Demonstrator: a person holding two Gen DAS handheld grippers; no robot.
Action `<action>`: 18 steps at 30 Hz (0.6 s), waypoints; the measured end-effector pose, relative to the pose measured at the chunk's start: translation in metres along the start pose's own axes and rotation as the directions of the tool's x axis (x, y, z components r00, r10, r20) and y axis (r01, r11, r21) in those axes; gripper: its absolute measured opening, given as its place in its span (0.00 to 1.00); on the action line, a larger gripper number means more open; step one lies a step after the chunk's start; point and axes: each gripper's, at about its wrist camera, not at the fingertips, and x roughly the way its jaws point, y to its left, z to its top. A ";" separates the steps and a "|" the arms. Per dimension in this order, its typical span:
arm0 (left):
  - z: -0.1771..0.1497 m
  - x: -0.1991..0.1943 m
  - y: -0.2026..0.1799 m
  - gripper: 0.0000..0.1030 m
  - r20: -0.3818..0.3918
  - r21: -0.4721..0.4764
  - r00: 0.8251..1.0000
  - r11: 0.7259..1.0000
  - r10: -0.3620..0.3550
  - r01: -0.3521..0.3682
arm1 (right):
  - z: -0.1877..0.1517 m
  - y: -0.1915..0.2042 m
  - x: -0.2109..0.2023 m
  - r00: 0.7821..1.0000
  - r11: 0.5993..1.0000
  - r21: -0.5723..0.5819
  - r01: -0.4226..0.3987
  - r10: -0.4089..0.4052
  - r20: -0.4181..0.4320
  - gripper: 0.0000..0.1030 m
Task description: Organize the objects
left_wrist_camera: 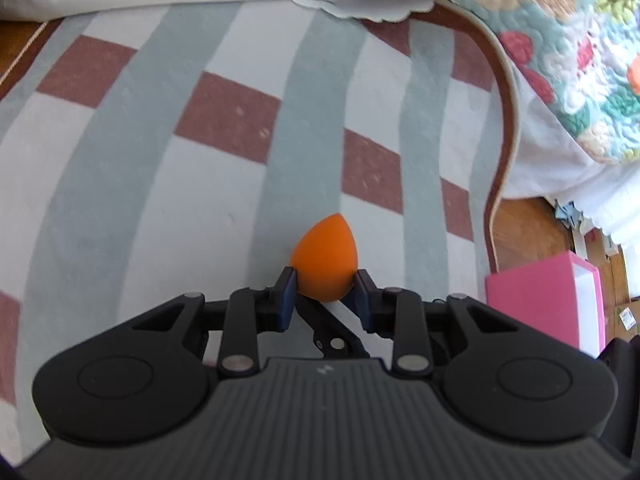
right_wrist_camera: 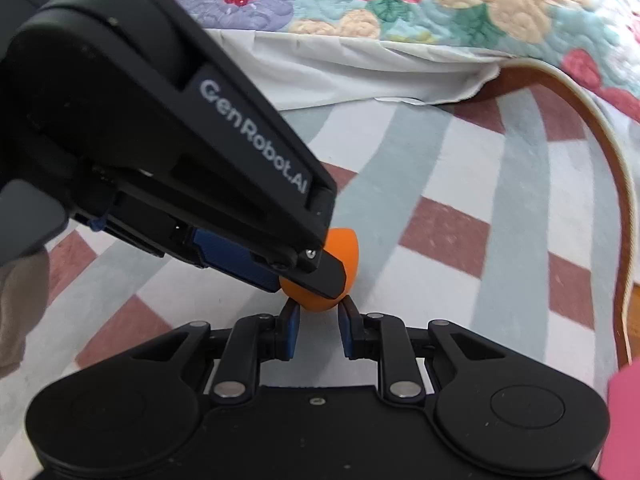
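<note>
An orange egg-shaped sponge (left_wrist_camera: 324, 260) is held above a checked rug (left_wrist_camera: 160, 160). My left gripper (left_wrist_camera: 325, 286) is shut on the sponge's wide end, its tip pointing away. In the right wrist view the left gripper reaches in from the upper left with the sponge (right_wrist_camera: 340, 248) between its fingers. My right gripper (right_wrist_camera: 318, 308) sits just below the sponge, its blue pads at the sponge's lower end, jaws narrowly parted; whether they press it I cannot tell.
A pink box (left_wrist_camera: 548, 300) with a white inside stands at the right on the wooden floor (left_wrist_camera: 524, 236). A flowered quilt (right_wrist_camera: 440, 4) and white sheet (right_wrist_camera: 340, 72) hang over the rug's far edge.
</note>
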 end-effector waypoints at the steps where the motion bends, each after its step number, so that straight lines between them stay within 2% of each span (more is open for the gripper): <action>1: -0.002 -0.001 -0.003 0.28 -0.007 -0.005 1.000 1.000 -0.004 0.004 | -0.002 -0.001 -0.004 1.000 1.000 0.004 0.000 0.000 -0.002 0.25; 6: -0.013 -0.009 -0.018 0.28 -0.029 -0.002 1.000 1.000 -0.013 0.013 | -0.011 -0.008 -0.027 1.000 1.000 0.023 -0.007 0.007 0.003 0.25; 12: -0.027 -0.024 -0.042 0.28 -0.031 0.003 0.999 1.000 0.013 -0.013 | -0.020 -0.008 -0.055 1.000 1.000 -0.001 -0.016 0.016 0.018 0.25; 18: -0.047 -0.031 -0.062 0.28 -0.048 -0.011 0.998 0.999 0.048 -0.048 | -0.030 -0.015 -0.076 0.999 0.999 -0.016 -0.046 0.046 -0.002 0.25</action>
